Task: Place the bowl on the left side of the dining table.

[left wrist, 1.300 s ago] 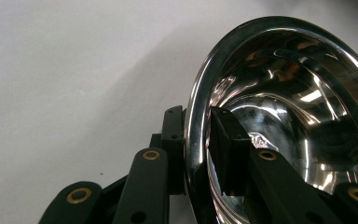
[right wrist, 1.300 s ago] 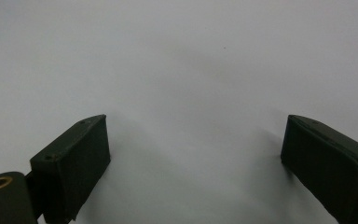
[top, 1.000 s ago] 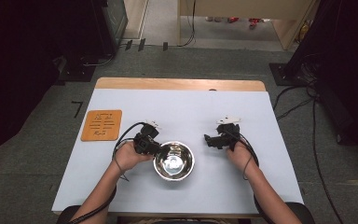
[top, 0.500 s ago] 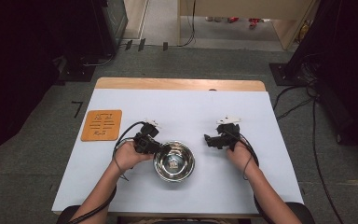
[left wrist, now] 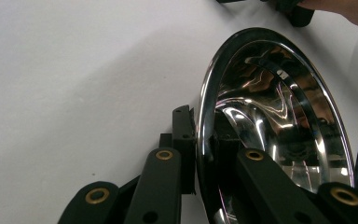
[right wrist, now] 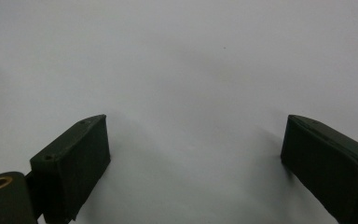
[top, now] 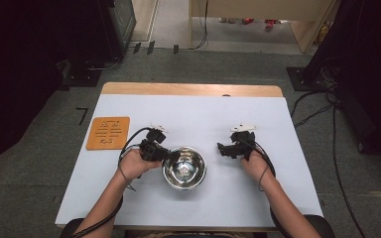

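Bowl (top: 184,168) position: near the front edge of the white table (top: 193,119), between the two hands, upright with the opening facing up. The left gripper (top: 167,155) holds it by the rim on the person's left side; in the left gripper view, one jaw sits outside the wall and the other inside, clamped tight on the thin rolled edge (left wrist: 204,140). This rim grip appears chosen because the curved, polished wall offers no other flat surface for the pads, and it leaves the bowl free to be lifted or tilted by one hand. The right gripper (top: 222,148) rests just off the bowl's right side, apart from it, with its jaws spread wide and nothing between them; the right gripper view shows bare table between the two pads (right wrist: 77,163). It seems placed ready to assist or steady. The bowl is round, made of bright mirror-finish metal, with a smooth inside that reflects the surroundings, and it looks empty. An orange mat (top: 108,132) lies well apart at the left.
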Motion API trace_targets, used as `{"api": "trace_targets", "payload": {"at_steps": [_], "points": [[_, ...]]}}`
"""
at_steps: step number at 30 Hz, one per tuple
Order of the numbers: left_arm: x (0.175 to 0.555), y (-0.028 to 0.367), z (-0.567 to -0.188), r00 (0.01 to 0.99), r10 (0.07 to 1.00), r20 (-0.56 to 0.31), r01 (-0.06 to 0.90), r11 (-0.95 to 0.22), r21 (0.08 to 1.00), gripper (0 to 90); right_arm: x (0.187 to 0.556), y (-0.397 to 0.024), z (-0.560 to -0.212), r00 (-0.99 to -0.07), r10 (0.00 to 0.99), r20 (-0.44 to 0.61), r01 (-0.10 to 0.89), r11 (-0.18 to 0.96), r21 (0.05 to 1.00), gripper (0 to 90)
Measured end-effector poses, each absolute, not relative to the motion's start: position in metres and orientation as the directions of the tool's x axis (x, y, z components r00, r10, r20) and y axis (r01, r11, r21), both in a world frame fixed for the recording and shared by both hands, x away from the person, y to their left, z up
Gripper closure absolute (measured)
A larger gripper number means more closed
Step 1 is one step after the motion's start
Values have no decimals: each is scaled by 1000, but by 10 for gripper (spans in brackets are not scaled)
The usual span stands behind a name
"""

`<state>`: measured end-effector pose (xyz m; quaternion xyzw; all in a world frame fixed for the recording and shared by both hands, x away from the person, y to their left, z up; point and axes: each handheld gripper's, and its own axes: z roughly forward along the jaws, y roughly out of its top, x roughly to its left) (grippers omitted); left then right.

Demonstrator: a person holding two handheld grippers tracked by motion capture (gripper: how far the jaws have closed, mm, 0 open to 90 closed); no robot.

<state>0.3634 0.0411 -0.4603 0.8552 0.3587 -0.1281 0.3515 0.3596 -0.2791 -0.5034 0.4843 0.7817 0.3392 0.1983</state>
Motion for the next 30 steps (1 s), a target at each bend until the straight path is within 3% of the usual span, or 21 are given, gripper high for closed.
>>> {"api": "trace_targets", "payload": {"at_steps": [30], "points": [[372,58,-458,657,577,-485,750,-436,497,848,360,-279,-503,-452,892,19,623,300,723,75]]}}
